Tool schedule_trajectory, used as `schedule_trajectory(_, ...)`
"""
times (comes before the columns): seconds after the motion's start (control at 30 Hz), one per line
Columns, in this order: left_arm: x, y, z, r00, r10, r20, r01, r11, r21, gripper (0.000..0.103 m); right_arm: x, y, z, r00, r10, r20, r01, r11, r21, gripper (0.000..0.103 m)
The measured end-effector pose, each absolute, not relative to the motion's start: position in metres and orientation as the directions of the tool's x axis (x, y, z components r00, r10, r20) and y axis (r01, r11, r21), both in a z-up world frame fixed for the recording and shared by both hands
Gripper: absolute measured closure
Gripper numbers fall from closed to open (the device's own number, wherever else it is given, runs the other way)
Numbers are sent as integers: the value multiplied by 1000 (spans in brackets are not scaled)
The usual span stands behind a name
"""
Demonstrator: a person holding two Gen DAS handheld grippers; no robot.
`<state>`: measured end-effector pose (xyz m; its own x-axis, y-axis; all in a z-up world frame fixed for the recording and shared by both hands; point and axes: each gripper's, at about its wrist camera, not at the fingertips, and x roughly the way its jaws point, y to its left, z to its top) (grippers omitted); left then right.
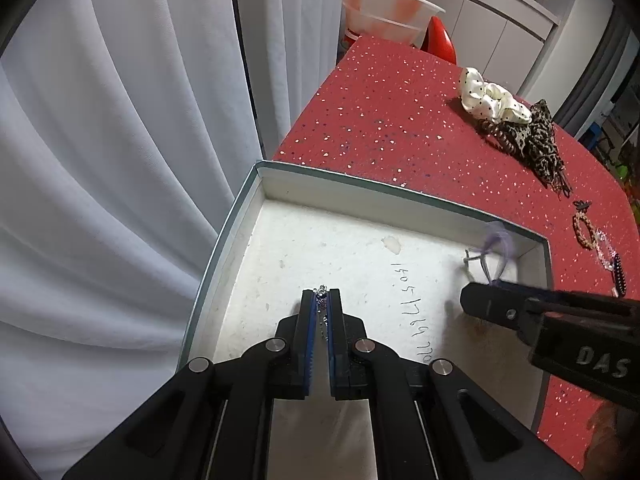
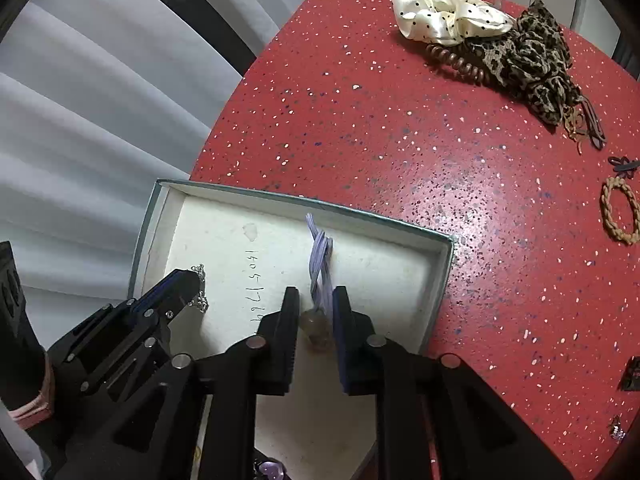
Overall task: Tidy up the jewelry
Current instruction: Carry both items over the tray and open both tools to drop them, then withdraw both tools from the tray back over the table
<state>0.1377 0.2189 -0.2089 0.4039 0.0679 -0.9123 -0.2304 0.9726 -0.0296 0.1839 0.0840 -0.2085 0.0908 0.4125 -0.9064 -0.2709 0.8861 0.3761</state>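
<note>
An open white box (image 1: 400, 196) with a teal rim sits at the near-left edge of the red speckled table; it also shows in the right wrist view (image 2: 444, 256). My left gripper (image 1: 321, 294) is shut on a thin silver chain (image 1: 321, 312) over the box floor; the chain also shows in the right wrist view (image 2: 199, 272). My right gripper (image 2: 316, 296) is over the box, closed on a lilac tassel piece with a brownish bead (image 2: 318, 268). The tassel (image 1: 496, 248) shows blurred in the left wrist view, at the right gripper's tip (image 1: 476, 300).
Scrunchies lie at the far right: a cream dotted one (image 2: 444, 12), a leopard one (image 2: 528, 60) and a brown coil tie (image 2: 452, 60). A braided bracelet (image 2: 620, 212) and beaded bracelets (image 1: 592, 236) lie right of the box. White curtains hang left.
</note>
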Motion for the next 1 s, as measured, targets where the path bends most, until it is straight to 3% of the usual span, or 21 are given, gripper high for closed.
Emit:
schedule_trajectory(0.1,137,218,-209,399,77,-914,-230,973,-18,97,185,79,-198,110,417,-902,-267,887,377,63)
schedule_trajectory(0.47,135,212,-203,394,75,-916,-214,977,-12,96,171,44,-161,172,455,-874,-231,881,414,55)
schedule_trajectory(0.5,134,211,-203,391,74,-918,-215,977,-12,65,168,38,-159,175,457,-872,-223,881,417,55)
schedule_trajectory(0.53,133,211,-202,388,81,-918,-224,974,-9,9,168,34,-157,176,458,-871,-218,882,419,55)
schedule_trajectory(0.57,129,212,-198,408,112,-906,-251,968,7,0,165,29,-156,179,457,-871,-213,882,420,55)
schedule_trajectory(0.9,118,202,-189,400,136,-907,-241,970,39,0,148,-15,-157,197,444,-874,-153,895,419,55)
schedule_trajectory(1.0,111,199,-186,387,145,-911,-229,972,58,0,140,-24,-159,202,438,-876,-130,898,420,49)
